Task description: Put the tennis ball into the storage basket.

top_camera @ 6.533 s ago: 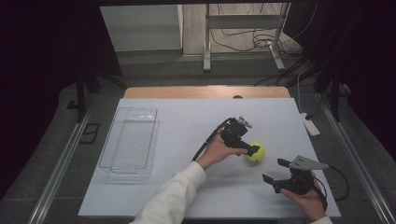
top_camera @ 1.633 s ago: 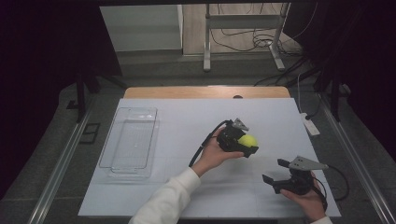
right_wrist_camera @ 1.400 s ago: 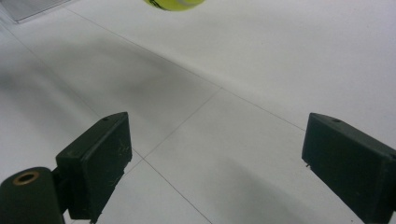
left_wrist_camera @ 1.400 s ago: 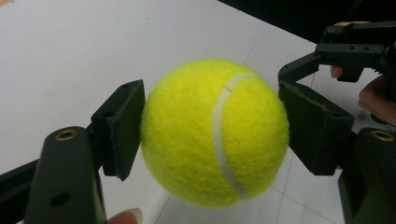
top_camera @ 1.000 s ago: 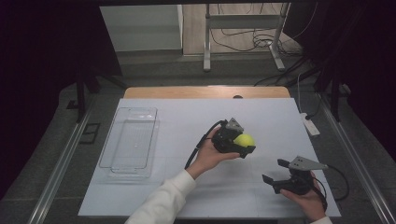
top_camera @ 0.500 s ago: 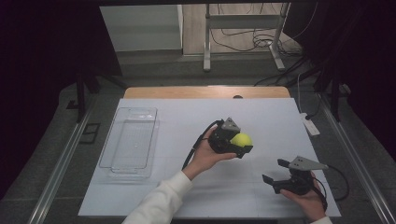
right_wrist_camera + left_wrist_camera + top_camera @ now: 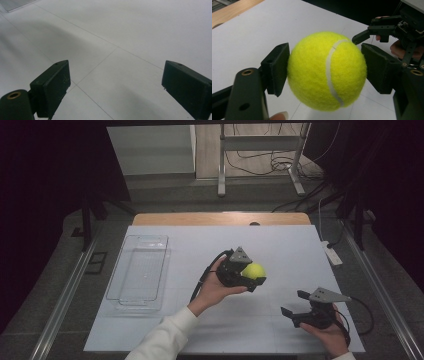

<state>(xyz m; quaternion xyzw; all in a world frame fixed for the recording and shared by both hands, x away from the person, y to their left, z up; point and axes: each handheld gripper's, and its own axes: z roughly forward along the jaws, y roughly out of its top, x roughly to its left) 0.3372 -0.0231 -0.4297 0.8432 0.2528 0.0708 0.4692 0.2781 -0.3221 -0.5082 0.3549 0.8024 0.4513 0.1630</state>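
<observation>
My left tongs [image 7: 252, 279] are clenched on the tennis ball [image 7: 253, 270], one black pad pressed against each side of it, and I hold it in the air above the middle of the table [image 7: 280, 245]. In the left gripper view the ball [image 7: 327, 71] sits squarely between the pads with its white seam curving down the front, clear of the white surface below.

My right tongs [image 7: 295, 306] rest low at the near right of the table, jaws spread wide with nothing between them; in the right gripper view only the bare white surface with thin lines lies ahead of them. They are well apart from the ball.

A clear plastic tray [image 7: 137, 272] lies on the left part of the table, empty, with open table between it and the ball. A white power strip [image 7: 333, 254] lies at the right edge. Beyond the far edge, a metal stand [image 7: 260, 142] and loose cables [image 7: 260, 162] are on the floor.
</observation>
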